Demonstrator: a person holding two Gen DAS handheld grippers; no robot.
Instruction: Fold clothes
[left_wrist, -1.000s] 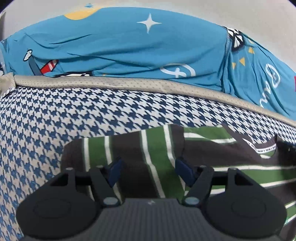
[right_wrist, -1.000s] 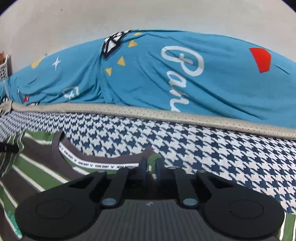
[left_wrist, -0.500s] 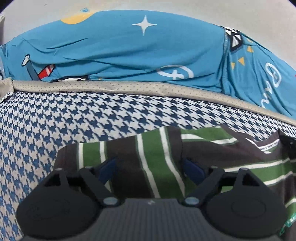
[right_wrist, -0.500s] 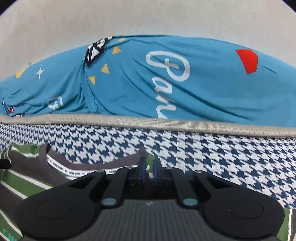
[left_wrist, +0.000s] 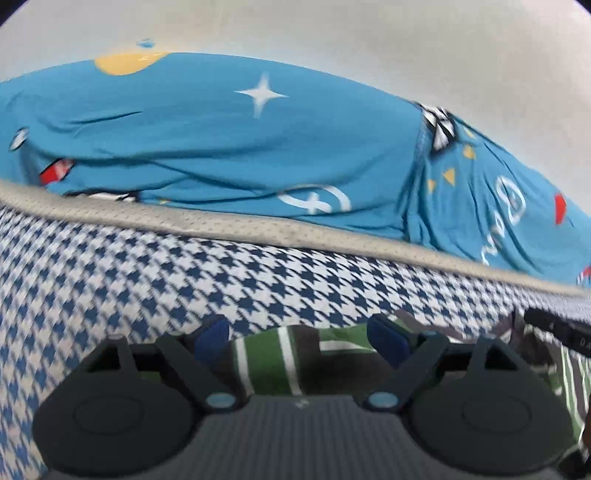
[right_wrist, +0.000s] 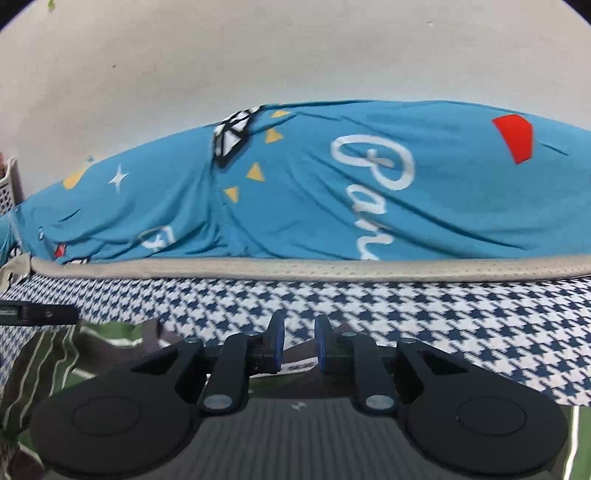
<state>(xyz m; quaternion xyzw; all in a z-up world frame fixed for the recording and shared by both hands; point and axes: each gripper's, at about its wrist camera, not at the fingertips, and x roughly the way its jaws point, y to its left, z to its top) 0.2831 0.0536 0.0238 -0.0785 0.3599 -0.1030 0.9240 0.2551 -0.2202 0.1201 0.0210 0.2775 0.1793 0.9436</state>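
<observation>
Even, soft indoor light; motion blur in both views; strong fisheye bending, dark vignette corners.

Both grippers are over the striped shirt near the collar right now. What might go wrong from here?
1. The right gripper has its jaws parted with the collar label between them, so the striped shirt may be free to slip out.
2. The left gripper is wide open over the shirt; closing low could pinch the houndstooth cover as well.
3. Both views are motion-blurred; a fast move could drag or bunch the loose shirt.
</observation>
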